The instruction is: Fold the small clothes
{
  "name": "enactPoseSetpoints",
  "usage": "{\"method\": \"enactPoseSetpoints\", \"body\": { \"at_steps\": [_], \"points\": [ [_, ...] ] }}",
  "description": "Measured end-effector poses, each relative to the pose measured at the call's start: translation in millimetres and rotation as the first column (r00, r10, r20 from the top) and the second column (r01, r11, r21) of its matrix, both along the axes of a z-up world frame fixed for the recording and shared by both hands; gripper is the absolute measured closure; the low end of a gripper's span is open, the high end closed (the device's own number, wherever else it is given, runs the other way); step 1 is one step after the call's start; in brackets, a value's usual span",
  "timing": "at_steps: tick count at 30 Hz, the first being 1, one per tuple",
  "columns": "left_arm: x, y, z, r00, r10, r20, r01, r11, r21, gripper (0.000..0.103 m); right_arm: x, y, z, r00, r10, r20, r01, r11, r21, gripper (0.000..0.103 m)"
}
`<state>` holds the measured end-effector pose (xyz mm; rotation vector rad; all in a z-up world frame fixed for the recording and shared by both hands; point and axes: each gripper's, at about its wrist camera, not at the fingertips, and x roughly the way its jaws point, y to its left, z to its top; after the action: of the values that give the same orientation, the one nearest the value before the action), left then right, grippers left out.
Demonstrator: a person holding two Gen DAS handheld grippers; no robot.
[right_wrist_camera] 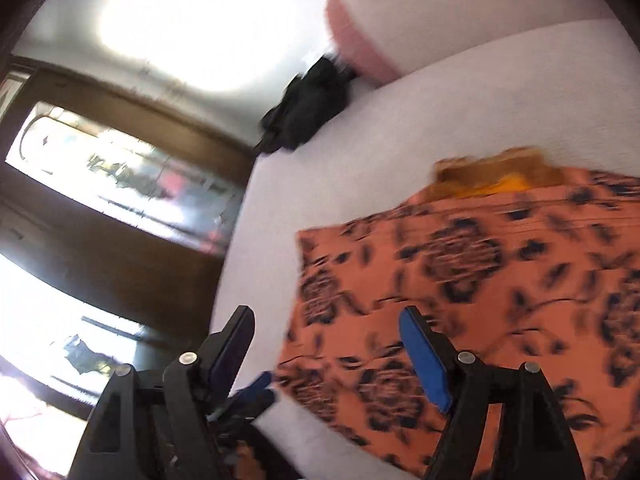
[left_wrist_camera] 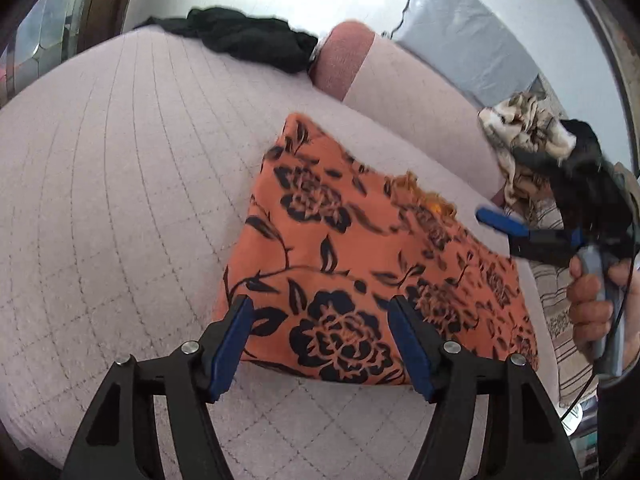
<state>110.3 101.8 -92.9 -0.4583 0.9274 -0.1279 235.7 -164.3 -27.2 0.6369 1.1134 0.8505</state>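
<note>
**Orange floral garment flat on the quilted bed, both tools open above it**

Orange cloth with a dark navy flower print (left_wrist_camera: 360, 264): lies spread and roughly rectangular on the pale lilac quilted bed cover (left_wrist_camera: 120, 200), right of centre in my left wrist view. A frayed mustard-yellow edge (left_wrist_camera: 424, 192) shows along its far side; the right wrist view shows the same strip, blurred.

Left tool (left_wrist_camera: 320, 344): I see its blue-padded fingers (left_wrist_camera: 230, 344) spread wide, nothing between them, hovering over the near edge of the orange cloth. I cannot tell whether the tips touch the fabric.

Right tool (left_wrist_camera: 500, 220): seen from the left wrist camera at the right edge, held in a hand (left_wrist_camera: 592, 312), its blue tip close to the cloth's far right side. From its own camera its fingers (right_wrist_camera: 424, 360) stand wide apart and empty, one over the cloth, the other over bare bed cover. That view is heavily motion-blurred.

Black garment (left_wrist_camera: 248, 40): crumpled, at the far edge of the bed, well apart from the orange cloth.

Pink bolster cushion (left_wrist_camera: 344, 60): just beside the black garment.

Cream-and-brown patterned cloth (left_wrist_camera: 524, 132): bunched at the right, behind the right tool.

Wooden door with glass panes (right_wrist_camera: 120, 184): left side of the right wrist view.
</note>
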Motion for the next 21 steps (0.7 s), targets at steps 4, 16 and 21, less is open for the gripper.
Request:
{"method": "enactPoseSetpoints", "body": {
  "at_steps": [4, 16, 21],
  "points": [
    [-2, -5, -6, 1.0, -0.013, -0.003, 0.013, 0.999, 0.035, 0.033, 35, 94, -32, 0.98, 0.161, -0.119, -0.157, 0.987, 0.035, 0.025],
    [-2, -7, -9, 1.0, -0.026, -0.01, 0.027, 0.999, 0.046, 0.033, 125, 140, -91, 0.97, -0.175, -0.171, 0.194, 0.976, 0.103, 0.025],
    [-4, -5, -8, 1.0, -0.008, -0.004, 0.008, 1.0, 0.03, 0.033, 74, 90, -68, 0.986, -0.131, -0.104, 0.141, 0.985, 0.096, 0.025]
  ]
}}
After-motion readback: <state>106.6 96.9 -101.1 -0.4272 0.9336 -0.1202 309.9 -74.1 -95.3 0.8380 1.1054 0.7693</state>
